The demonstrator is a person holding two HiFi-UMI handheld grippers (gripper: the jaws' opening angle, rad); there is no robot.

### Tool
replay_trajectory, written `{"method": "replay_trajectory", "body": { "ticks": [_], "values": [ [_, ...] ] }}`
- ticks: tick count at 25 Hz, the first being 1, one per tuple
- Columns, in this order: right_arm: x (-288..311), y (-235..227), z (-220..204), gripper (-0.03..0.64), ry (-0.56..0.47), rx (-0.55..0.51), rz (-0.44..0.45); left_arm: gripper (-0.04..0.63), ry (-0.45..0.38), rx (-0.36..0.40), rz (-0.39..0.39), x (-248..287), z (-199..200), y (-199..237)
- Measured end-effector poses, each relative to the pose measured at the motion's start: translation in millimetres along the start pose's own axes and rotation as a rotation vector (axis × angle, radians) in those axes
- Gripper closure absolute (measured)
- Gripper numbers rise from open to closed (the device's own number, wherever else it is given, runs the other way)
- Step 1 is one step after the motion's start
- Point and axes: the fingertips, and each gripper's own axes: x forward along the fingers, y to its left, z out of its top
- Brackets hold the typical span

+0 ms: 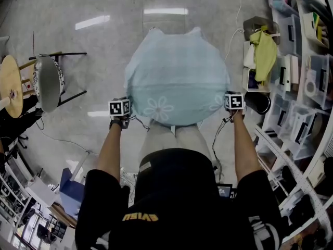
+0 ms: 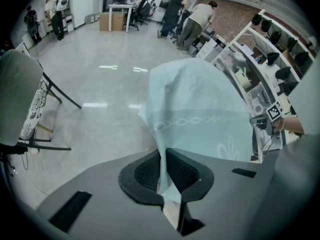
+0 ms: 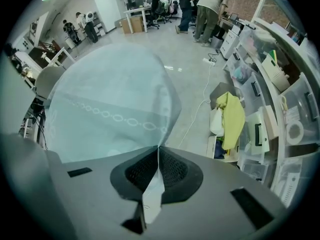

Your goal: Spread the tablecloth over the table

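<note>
The cloth [image 1: 177,77] is up in the air in front of the person, puffed out like a big blue pillow above the floor [image 1: 93,46]. The left gripper [image 1: 125,111] pinches the near edge on one side and the right gripper [image 1: 232,104] pinches it on the other. Each one's jaws are pressed together on the cloth, with a thin fold squeezed between the pads.

I think the hands are kept wide apart so the cloth opens flat and air gets under it – that helps it float down smooth. I see no table; the cloth hides what is under it.

A chair [image 1: 48,82] stands off to the left. On the right are shelves [image 1: 291,113] with clear bins [image 1: 312,82] – what is inside is too blurry to tell. A yellow rag [image 1: 264,53] hangs by them.
</note>
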Motion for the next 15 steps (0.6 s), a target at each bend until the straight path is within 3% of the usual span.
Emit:
{"method": "replay_trajectory", "body": {
  "ticks": [2,4,6,10,15],
  "values": [
    [-1,-3,-1,0.593,-0.022,-0.001,-0.051,0.521,0.001,0.010,0.024,-3,-4,4],
    [-7,-11,-15,0.534,-0.002,0.039,-0.134,0.402,0.035,-0.001,0.043,-9,-23,11],
    [-16,-15,-34,0.500,0.039,0.098,-0.188,0.400,0.070,-0.019,0.067,-18,-48,20],
    [-23,5,-64,0.433,0.050,0.193,-0.107,0.400,0.090,-0.036,0.054,-25,-79,24],
    [-52,30,-127,0.426,0.058,0.242,-0.098,0.400,0.128,0.042,0.000,-21,-112,-3]
  ]
}}
